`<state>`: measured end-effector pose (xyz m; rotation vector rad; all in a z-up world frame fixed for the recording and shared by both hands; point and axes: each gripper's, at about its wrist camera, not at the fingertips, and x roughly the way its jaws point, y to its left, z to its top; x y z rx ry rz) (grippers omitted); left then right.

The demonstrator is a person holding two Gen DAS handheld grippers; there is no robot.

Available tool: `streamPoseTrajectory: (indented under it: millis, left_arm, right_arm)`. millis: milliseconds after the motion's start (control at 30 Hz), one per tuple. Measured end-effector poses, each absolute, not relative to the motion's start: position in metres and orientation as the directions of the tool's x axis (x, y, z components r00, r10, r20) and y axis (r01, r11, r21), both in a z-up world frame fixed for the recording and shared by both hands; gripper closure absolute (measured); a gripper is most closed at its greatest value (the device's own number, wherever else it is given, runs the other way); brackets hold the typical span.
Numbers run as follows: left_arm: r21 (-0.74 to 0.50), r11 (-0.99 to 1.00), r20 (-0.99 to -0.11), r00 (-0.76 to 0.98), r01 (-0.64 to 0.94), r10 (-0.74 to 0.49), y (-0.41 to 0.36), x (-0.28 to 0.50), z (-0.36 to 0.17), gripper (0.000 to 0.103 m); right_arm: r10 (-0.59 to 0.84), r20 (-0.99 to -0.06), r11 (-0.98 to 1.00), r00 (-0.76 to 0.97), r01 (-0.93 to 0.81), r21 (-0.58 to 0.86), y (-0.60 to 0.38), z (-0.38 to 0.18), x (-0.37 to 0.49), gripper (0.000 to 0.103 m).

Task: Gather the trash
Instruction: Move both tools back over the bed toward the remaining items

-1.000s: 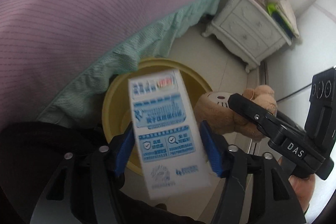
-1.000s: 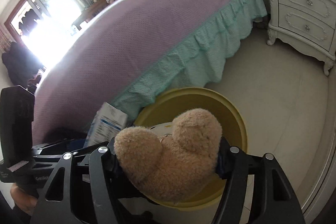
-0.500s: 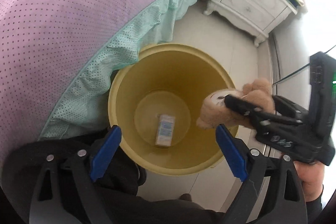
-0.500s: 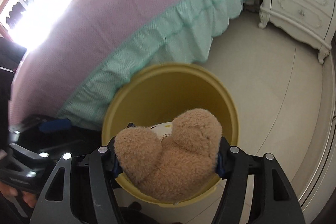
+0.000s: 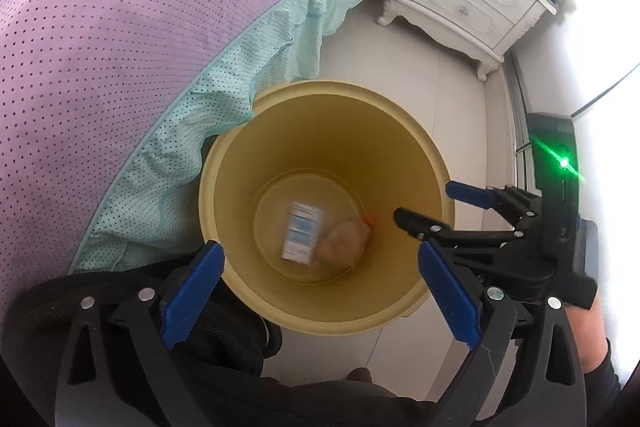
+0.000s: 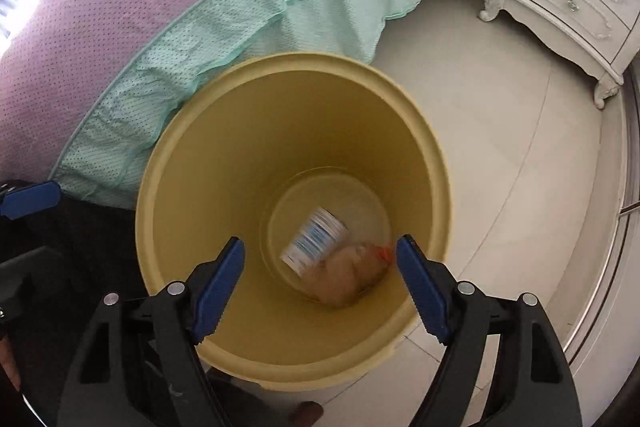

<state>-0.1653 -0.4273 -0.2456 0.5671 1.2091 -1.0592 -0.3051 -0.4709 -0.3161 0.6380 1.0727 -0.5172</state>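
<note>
While both grippers pointed down over the yellow bin (image 5: pixel 432 163), their jaws were spreading, with nothing between them. The left gripper (image 5: pixel 320 281) stood very wide above the near rim; the right gripper (image 6: pixel 320 281) was opening beside it, over the rim to its right. Far below the fingertips, on the bin's bottom, the white-and-blue carton (image 5: pixel 302 231) lay touching the tan plush toy (image 5: pixel 344 241). Beyond the bin lay a bed's teal skirt (image 6: pixel 304 3).
</note>
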Motion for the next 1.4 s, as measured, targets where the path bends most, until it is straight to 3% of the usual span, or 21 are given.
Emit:
streamPoseTrajectory:
  millis: [233,400,567,700,867,1033,1267,1400]
  left_arm:
    - [-0.188,0.434,-0.931,-0.019,0.881,-0.364,-0.426,-0.165,-0.244,0.006]
    - [-0.222,0.437,-0.907,-0.02,0.871,-0.421,-0.42,-0.162,-0.232,0.006]
    - [-0.182,0.465,-0.855,0.094,0.866,-0.51,-0.394,-0.161,-0.192,0.006]
    - [-0.138,0.512,-0.791,0.217,0.848,-0.572,-0.356,-0.157,-0.146,0.006]
    - [-0.093,0.646,-0.706,0.408,0.757,-0.579,-0.288,-0.138,-0.094,0.004]
    - [-0.082,0.814,-0.658,0.583,0.574,-0.477,-0.212,-0.111,-0.063,0.004]
    - [-0.075,0.936,-0.621,0.718,0.344,-0.314,-0.126,-0.085,-0.042,0.004]
    - [-0.069,0.961,-0.616,0.747,0.266,-0.251,-0.098,-0.068,-0.038,0.004]
  right_arm:
    - [-0.087,-0.901,0.707,0.424,0.664,0.244,-0.475,-0.301,-0.315,0.027]
    - [-0.199,-0.876,0.758,0.44,0.636,0.147,-0.467,-0.272,-0.308,0.027]
    - [-0.277,-0.78,0.814,0.561,0.569,0.119,-0.455,-0.22,-0.296,0.027]
    - [-0.283,-0.664,0.875,0.693,0.47,0.117,-0.434,-0.167,-0.28,0.021]
    - [-0.193,-0.518,0.953,0.834,0.285,0.105,-0.39,-0.107,-0.245,0.013]
    - [-0.039,-0.418,0.992,0.908,0.087,0.096,-0.341,-0.069,-0.2,0.008]
    - [0.165,-0.366,0.985,0.916,-0.137,0.102,-0.266,-0.038,-0.144,0.008]
    - [0.212,-0.36,0.977,0.908,-0.206,0.056,-0.221,-0.035,-0.125,0.008]
